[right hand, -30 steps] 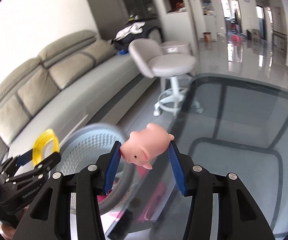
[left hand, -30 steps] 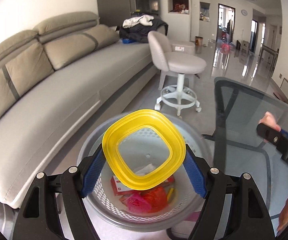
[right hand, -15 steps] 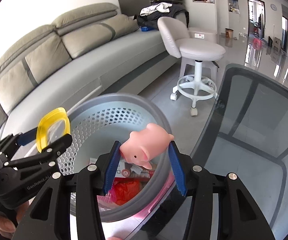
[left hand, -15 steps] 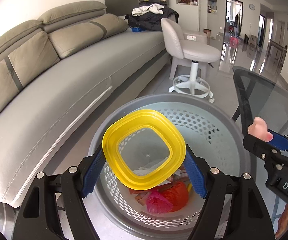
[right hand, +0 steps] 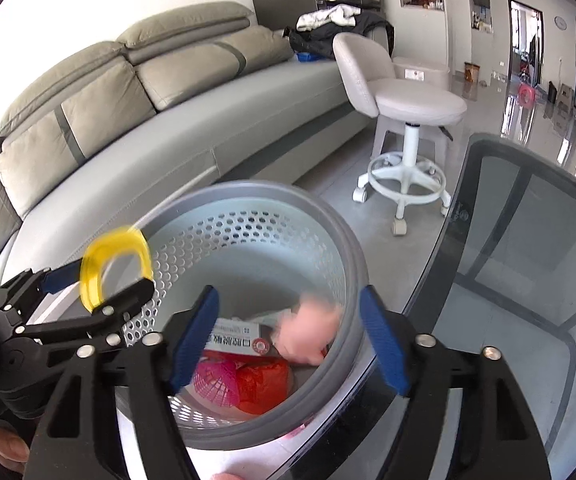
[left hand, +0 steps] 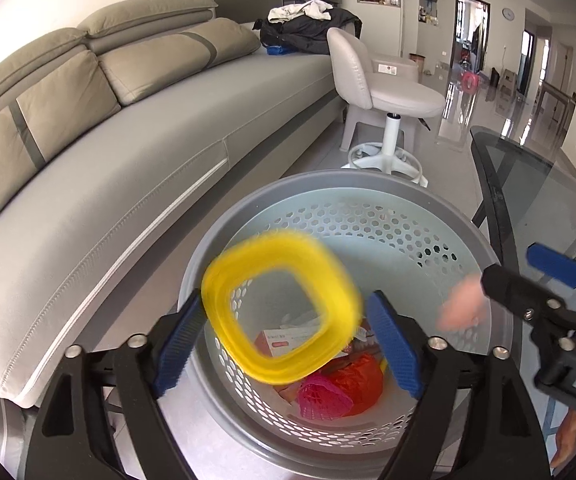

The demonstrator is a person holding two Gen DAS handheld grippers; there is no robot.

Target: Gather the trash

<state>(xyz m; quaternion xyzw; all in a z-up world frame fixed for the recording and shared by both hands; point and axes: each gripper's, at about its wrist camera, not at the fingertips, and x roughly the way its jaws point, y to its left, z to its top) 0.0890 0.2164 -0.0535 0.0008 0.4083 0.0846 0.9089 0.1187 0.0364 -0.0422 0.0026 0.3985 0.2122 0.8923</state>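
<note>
Over the grey perforated bin (left hand: 368,200), both sets of jaws stand wide and hold nothing. The yellow ring lid (left hand: 281,312), blurred, hangs loose between the left gripper (left hand: 288,344) pads; the pink pig toy (right hand: 308,334) is blurred above the bin's trash. Either could clip the bin's rim and bounce out onto the floor.

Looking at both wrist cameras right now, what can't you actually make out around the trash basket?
- Pink toy: motion-blurred in both views, so no features are readable.
- Yellow ring: blurred; whether it touches the left tongs is unclear.
- Box label: partly covered by the toy and the right tongs.
- Basket floor: buried under red and pink trash.
</note>
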